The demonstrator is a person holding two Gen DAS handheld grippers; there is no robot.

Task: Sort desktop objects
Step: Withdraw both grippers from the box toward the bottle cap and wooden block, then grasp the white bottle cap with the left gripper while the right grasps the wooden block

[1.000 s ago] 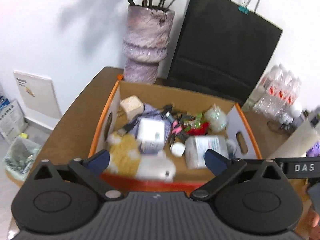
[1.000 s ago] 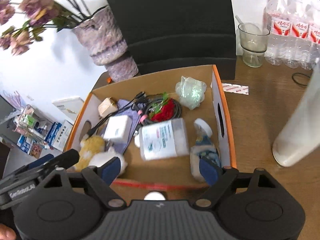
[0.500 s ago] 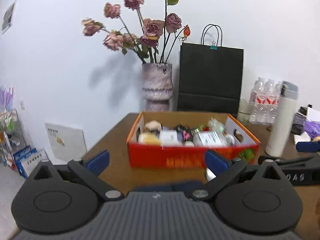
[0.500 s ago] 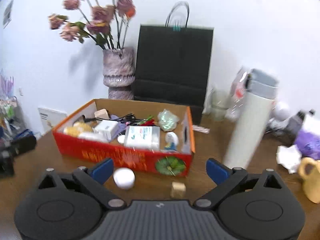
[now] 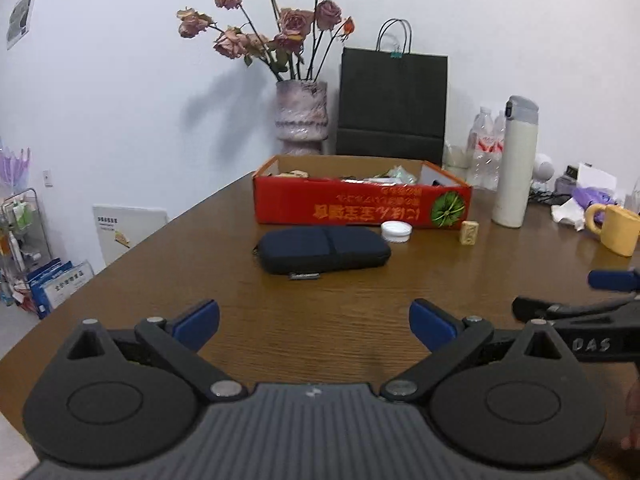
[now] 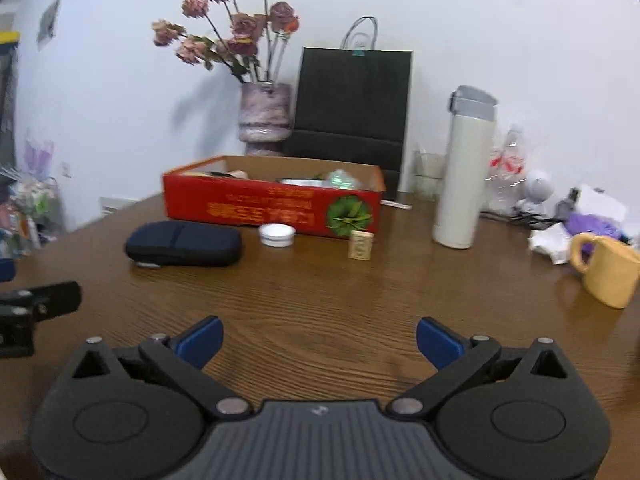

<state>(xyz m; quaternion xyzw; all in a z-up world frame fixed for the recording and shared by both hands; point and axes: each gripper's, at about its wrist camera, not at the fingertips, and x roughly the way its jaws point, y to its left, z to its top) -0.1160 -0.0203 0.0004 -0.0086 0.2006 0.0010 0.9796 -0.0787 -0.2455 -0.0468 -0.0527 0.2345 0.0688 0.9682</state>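
A red cardboard box (image 5: 360, 208) (image 6: 272, 204) holding several small items stands at the middle of the brown table (image 5: 320, 320). In front of it lie a dark blue zip case (image 5: 322, 250) (image 6: 184, 244), a white round lid (image 5: 396, 232) (image 6: 277, 235) and a small tan block (image 5: 468, 233) (image 6: 361, 245). My left gripper (image 5: 314, 320) hovers open over the near table, well short of the case, with nothing between its fingers. My right gripper (image 6: 320, 340) is beside it to the right, its jaws opening wide and holding nothing.
A white thermos (image 6: 466, 172) and a yellow mug (image 6: 604, 270) stand to the right, with crumpled paper and water bottles behind them. A vase of dried roses (image 5: 300, 116) and a black paper bag (image 5: 394, 104) stand behind the box. The table's left edge drops to floor clutter.
Both grippers pulled back and down from over the box to the near table. The view went from looking into the box to seeing its front. The right jaws spread a little wider.
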